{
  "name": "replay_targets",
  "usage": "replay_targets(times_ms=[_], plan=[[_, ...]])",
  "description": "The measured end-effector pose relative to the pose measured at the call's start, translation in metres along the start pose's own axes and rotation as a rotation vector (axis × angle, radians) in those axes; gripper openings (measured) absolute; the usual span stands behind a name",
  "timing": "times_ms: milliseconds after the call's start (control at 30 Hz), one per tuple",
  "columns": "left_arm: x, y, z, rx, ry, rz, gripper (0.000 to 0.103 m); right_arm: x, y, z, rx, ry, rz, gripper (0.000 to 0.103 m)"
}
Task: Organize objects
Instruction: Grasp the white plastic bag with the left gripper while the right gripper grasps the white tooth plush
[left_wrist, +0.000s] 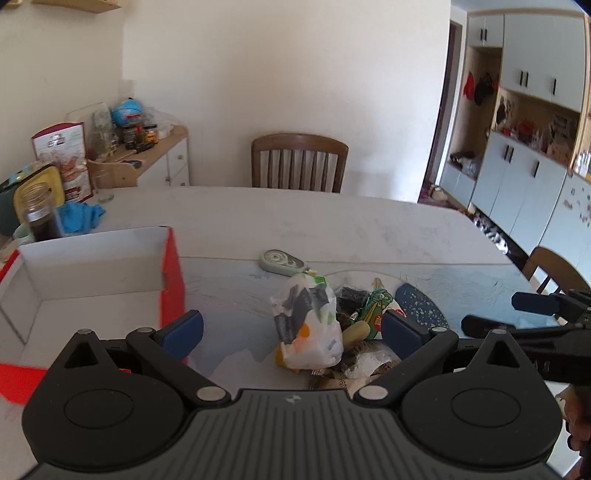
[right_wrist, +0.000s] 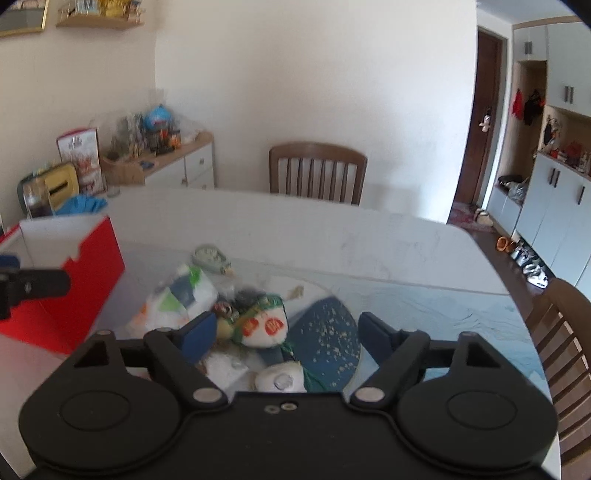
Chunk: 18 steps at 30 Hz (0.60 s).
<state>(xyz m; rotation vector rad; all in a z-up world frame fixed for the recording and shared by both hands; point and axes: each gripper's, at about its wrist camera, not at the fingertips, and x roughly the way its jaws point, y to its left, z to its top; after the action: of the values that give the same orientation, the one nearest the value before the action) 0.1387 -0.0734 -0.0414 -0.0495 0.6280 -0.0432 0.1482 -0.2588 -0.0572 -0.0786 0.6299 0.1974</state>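
Observation:
A pile of small items lies on the table: a white plastic bag (left_wrist: 310, 325) with printed patches, a green and white pouch (left_wrist: 376, 306), a dark blue speckled fan-shaped piece (left_wrist: 421, 306) and a pale green tape dispenser (left_wrist: 282, 261) behind them. An open red box with white inside (left_wrist: 92, 280) stands left of the pile. My left gripper (left_wrist: 291, 332) is open above the near side of the pile, empty. My right gripper (right_wrist: 286, 334) is open over the pouch (right_wrist: 264, 325), the blue piece (right_wrist: 325, 339) and a white mask (right_wrist: 280, 378), empty. The bag (right_wrist: 177, 299) and the box (right_wrist: 88, 273) lie to its left.
A wooden chair (left_wrist: 299, 162) stands at the table's far side, another (right_wrist: 561, 332) at the right. A jar (left_wrist: 38, 218), blue cloth (left_wrist: 79, 218) and boxes crowd the far left corner. A cluttered sideboard (left_wrist: 155, 155) stands behind. Cabinets line the right wall.

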Motion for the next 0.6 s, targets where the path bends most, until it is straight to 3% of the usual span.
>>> replay_targets(times_ms=[200, 433, 600], plan=[[0.043, -0.012, 0.001, 0.020, 0.056, 0.010, 0.102, 0.033, -0.009, -0.017, -0.053, 0.078, 0.021, 0.076], [0.093, -0.019, 0.003, 0.078, 0.114, 0.044, 0.102, 0.066, -0.013, -0.036, -0.105, 0.170, 0.073, 0.066], [0.125, -0.017, 0.006, 0.067, 0.187, 0.029, 0.096, 0.082, -0.012, -0.041, -0.136, 0.201, 0.104, 0.060]])
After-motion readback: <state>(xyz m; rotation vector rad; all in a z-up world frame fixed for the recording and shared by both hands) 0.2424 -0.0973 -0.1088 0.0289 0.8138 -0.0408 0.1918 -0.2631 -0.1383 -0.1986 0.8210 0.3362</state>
